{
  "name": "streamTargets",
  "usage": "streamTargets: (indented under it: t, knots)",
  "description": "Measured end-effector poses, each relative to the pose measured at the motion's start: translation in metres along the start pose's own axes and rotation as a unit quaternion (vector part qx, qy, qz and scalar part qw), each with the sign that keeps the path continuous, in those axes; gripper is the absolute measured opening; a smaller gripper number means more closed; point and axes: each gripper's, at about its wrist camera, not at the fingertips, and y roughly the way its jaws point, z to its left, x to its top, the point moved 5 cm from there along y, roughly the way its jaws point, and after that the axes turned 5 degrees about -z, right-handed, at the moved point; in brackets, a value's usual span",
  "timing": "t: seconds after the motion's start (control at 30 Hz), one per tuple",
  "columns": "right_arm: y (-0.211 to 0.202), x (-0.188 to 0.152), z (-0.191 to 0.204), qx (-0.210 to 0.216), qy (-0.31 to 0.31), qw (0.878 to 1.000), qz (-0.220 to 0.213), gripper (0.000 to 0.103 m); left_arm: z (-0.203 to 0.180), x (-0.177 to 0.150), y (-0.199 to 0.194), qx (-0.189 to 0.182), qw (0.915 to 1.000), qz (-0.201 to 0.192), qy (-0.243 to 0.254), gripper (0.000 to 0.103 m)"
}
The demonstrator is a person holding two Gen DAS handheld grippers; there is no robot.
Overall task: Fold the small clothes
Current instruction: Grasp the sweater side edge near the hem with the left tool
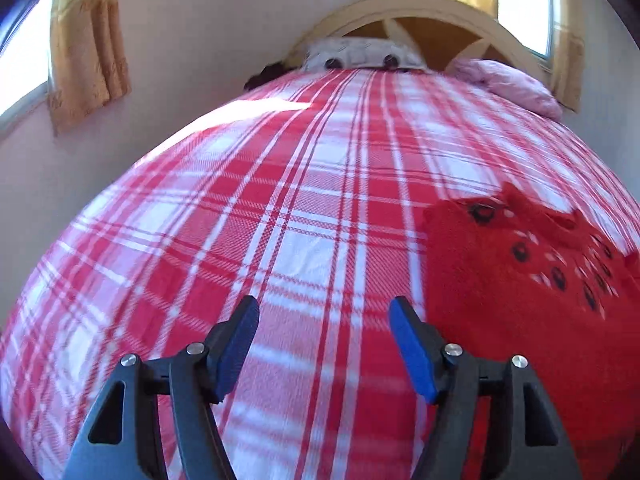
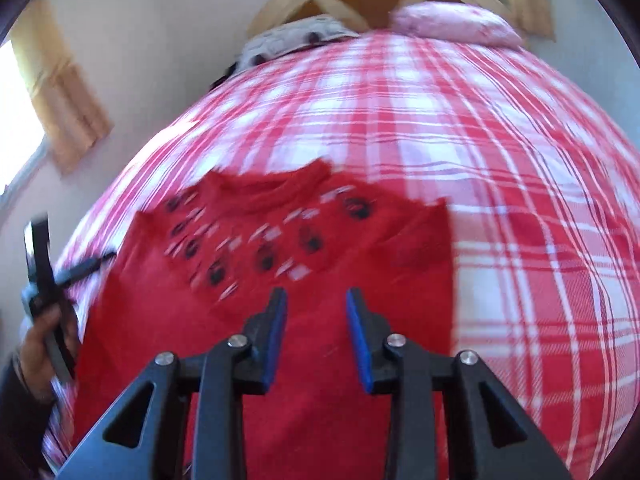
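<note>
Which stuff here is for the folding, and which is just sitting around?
For the folding:
- red top
- left gripper, open
- right gripper, open

Just sitting around:
- pink pillow
- spotted pillow
- curtains
- checked bedspread (only the surface)

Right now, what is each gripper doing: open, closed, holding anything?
Left gripper: open, empty, over the plaid bedspread.
Right gripper: open, narrower gap, nothing between its jaws, above the red garment.
</note>
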Motion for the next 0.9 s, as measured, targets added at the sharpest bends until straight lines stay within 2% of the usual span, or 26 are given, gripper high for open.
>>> streamTargets:
  t: [0.03, 0.07, 0.17, 0.23, 0.27, 0.3, 0.33, 0.37, 0.4, 0.57, 0.67, 0.73, 0.8, 0.9]
  knots:
    - [-0.004, -0.005, 0.011, 0.003, -0.015, 1.0, 0.0, 0.035, -0.003, -0.004, -0.011, -0.013, 0.9999, -0.001, 0.005, 0.068]
    - [-0.007, -0.013, 0.024, 0.006, -0.031, 0.999, 0.001, 0.035, -0.009, -0.015, -0.03, -0.048, 0.9988, 0.009, 0.003, 0.068]
    - [-0.014, -0.031, 0.047, 0.004, -0.067, 0.998, -0.002, 0.041, -0.025, -0.041, -0.059, -0.118, 0.9922, 0.04, -0.007, 0.068]
    - [-0.019, -0.042, 0.056, 0.003, -0.08, 0.997, -0.004, 0.043, -0.038, -0.055, -0.061, -0.139, 0.9885, 0.061, 0.001, 0.068]
    - [-0.021, -0.046, 0.059, -0.001, -0.084, 0.996, -0.005, 0.045, -0.046, -0.064, -0.055, -0.144, 0.9865, 0.079, 0.006, 0.063]
    - [-0.022, -0.049, 0.06, -0.003, -0.085, 0.996, -0.006, 0.046, -0.049, -0.068, -0.049, -0.136, 0.9867, 0.089, 0.007, 0.047]
    - [-0.024, -0.051, 0.06, -0.007, -0.081, 0.997, -0.008, 0.047, -0.051, -0.072, -0.043, -0.134, 0.9861, 0.098, 0.002, 0.04]
    - [-0.027, -0.052, 0.058, -0.01, -0.072, 0.997, -0.012, 0.047, -0.052, -0.073, -0.042, -0.139, 0.9862, 0.09, -0.007, 0.031]
    - [-0.028, -0.051, 0.056, -0.011, -0.064, 0.998, -0.014, 0.047, -0.053, -0.071, -0.044, -0.142, 0.9863, 0.084, -0.006, 0.01]
    - [-0.039, -0.058, 0.044, -0.031, -0.046, 0.998, -0.019, 0.053, -0.046, -0.057, -0.06, -0.145, 0.9875, 0.055, -0.025, 0.009]
    - [-0.036, -0.063, 0.037, -0.046, -0.049, 0.998, -0.014, 0.054, -0.043, -0.064, -0.058, -0.147, 0.9865, 0.069, -0.019, 0.009]
    - [-0.025, -0.068, 0.027, -0.055, -0.04, 0.998, 0.006, 0.06, -0.045, -0.073, -0.05, -0.135, 0.9878, 0.076, -0.012, 0.009]
    - [-0.015, -0.072, 0.017, -0.067, -0.024, 0.997, 0.029, 0.061, -0.044, -0.073, -0.05, -0.129, 0.9895, 0.064, -0.013, 0.009]
    - [-0.025, -0.071, 0.019, -0.055, -0.013, 0.998, 0.019, 0.061, -0.038, -0.07, -0.058, -0.126, 0.9903, 0.052, -0.029, 0.009]
